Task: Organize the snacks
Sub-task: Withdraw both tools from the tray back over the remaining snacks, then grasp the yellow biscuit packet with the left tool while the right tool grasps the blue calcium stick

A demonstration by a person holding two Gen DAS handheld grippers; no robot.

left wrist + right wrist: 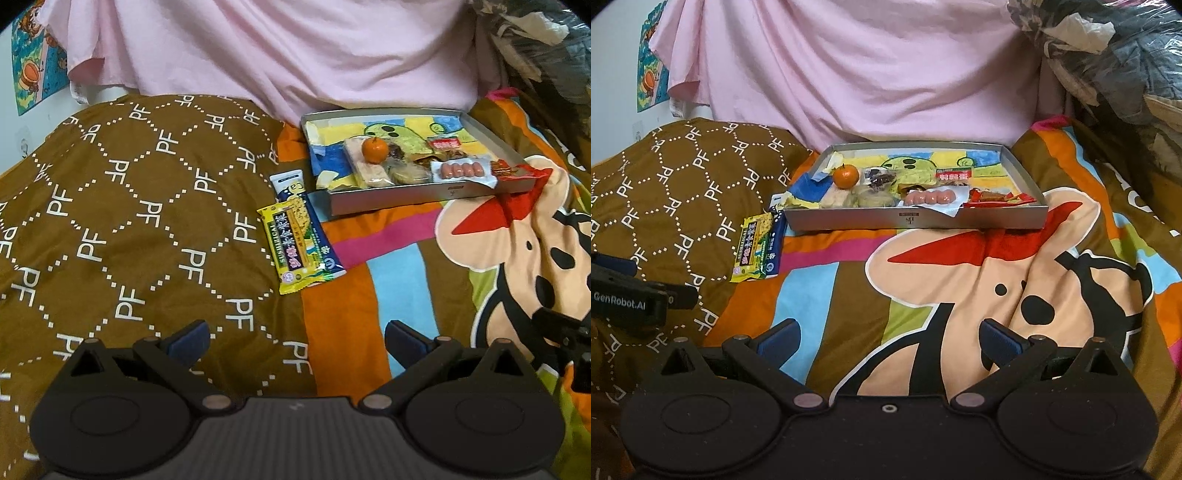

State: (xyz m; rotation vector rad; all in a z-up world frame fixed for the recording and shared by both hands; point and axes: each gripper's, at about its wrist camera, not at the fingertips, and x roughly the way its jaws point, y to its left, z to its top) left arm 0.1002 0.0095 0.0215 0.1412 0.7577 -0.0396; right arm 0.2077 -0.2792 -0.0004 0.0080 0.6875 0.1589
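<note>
On the bed, 1 tray (916, 220) holds 1 orange (846, 176); 2 wrapped bars (297, 245) lie beside; both grippers gape empty.

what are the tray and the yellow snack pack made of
Tray: looks like thin metal or silvered card, with a matte grey wall and crisp folded corners; either is possible.
Yellow snack pack: glossy plastic film, judging by the sheen, the printed surface and the crimped, serrated end seal.
</note>
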